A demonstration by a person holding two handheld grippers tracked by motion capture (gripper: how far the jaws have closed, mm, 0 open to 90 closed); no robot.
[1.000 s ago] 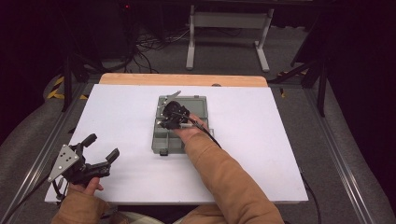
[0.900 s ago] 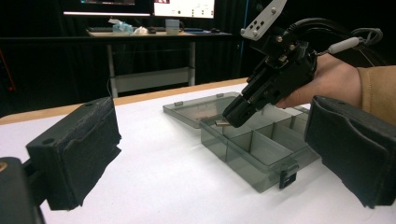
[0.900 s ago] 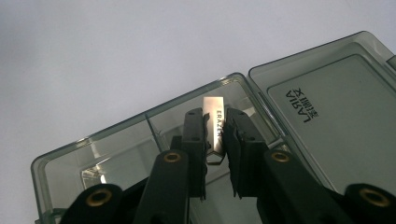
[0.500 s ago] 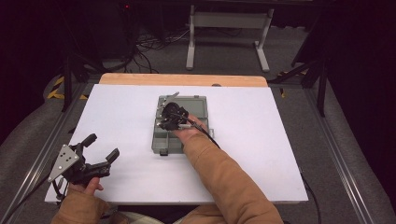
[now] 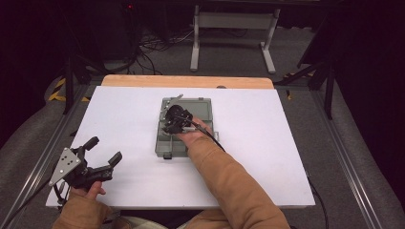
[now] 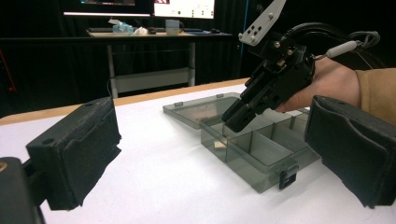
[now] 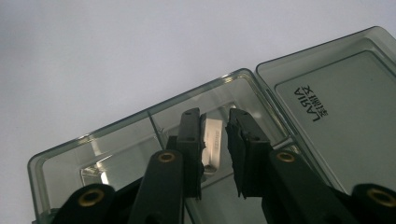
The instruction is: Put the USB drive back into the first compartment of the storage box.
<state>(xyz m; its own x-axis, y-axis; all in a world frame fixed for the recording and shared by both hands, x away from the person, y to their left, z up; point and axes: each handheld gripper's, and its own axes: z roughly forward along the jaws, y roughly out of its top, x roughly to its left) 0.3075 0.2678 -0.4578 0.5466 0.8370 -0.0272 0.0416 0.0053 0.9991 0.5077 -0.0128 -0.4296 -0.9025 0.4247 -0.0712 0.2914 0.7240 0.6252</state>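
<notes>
A compartment box point(image 5: 168, 145) lies near the middle of the worktop point(image 5: 277, 157), its lid point(image 5: 200, 108) folded open flat behind it. The right gripper point(image 5: 168, 125) reaches down into a rear compartment, where a small metal piece point(image 7: 215, 140) sits between its jaws. The left gripper point(image 5: 104, 150) rests at the worktop's front left corner, well apart from the box.

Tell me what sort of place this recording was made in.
Probably a lab or recording workspace: a white table on dark carpet, cables on the floor, and a desk with monitors behind.
</notes>
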